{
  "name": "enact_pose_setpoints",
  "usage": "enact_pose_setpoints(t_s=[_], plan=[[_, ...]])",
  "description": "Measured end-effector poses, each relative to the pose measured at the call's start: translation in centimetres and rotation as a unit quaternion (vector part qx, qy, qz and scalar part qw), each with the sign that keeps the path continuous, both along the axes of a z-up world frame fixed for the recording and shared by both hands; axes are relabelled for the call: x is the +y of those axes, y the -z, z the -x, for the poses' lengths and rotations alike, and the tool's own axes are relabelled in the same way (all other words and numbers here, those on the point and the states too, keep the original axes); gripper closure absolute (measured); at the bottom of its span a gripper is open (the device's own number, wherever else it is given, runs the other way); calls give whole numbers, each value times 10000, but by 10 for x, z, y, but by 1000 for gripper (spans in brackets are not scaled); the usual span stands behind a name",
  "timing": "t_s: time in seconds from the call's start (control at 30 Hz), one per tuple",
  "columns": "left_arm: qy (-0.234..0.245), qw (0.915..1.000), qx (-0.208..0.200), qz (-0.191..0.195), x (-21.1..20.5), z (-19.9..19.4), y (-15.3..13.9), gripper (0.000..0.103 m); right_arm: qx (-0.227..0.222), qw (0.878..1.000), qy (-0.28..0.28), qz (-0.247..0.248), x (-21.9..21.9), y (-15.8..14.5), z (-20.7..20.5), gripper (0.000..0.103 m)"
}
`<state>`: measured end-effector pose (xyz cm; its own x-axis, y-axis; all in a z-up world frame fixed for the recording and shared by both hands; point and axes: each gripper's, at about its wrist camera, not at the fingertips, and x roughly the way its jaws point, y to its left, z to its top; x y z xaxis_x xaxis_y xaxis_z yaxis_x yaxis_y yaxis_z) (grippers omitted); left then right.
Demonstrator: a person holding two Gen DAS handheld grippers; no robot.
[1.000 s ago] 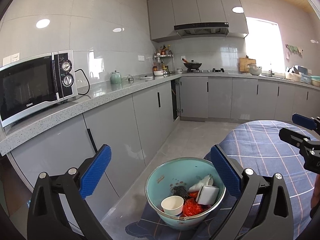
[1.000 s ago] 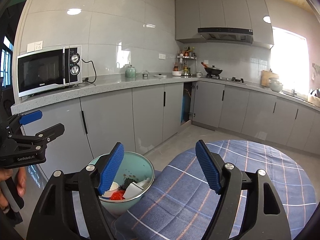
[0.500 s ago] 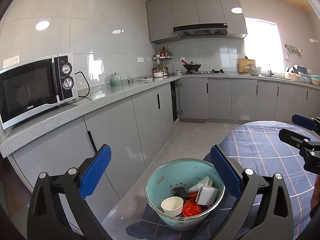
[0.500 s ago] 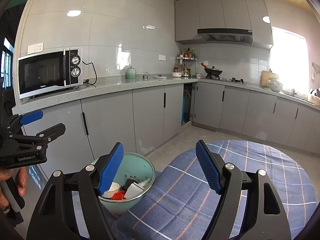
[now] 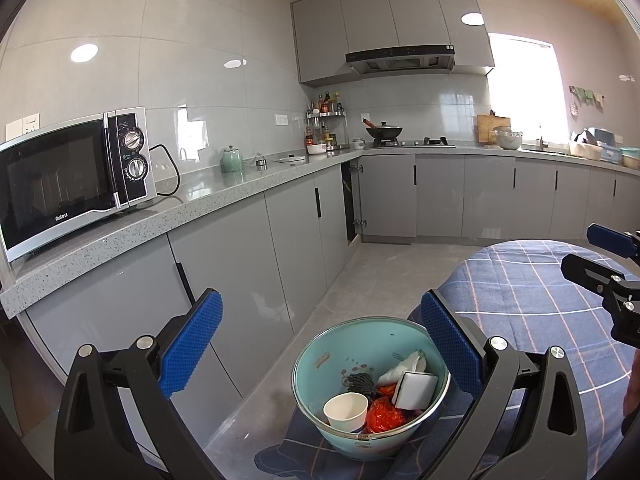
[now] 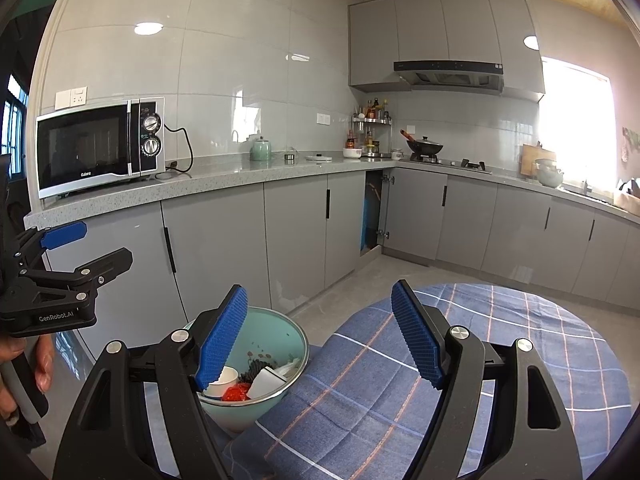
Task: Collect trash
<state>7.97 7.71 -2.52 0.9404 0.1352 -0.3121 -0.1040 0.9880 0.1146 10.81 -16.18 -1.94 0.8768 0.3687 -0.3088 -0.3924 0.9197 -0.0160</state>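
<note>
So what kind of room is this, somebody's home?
Most likely a home kitchen. A microwave sits on a grey stone counter, a wok stands on a gas hob under an extractor hood, and grey cabinets line two walls.
</note>
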Motion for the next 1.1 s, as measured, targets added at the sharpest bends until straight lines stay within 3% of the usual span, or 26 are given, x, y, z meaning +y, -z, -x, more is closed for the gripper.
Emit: enact_pose_setpoints(t_s=[0.07,0.43,1.1], plan=[[-19,10000,-9,-24,-1,0,0,5,-46,10000,16,-31,-1,-1,2,23],[-74,9997,-75,-215,-5,1,0,5,-65,10000,35,-46,-2,-3,1,23],[-46,9999,-9,-154,-3,-2,-1,5,3,9997,201,108,-20,4,-3,18]])
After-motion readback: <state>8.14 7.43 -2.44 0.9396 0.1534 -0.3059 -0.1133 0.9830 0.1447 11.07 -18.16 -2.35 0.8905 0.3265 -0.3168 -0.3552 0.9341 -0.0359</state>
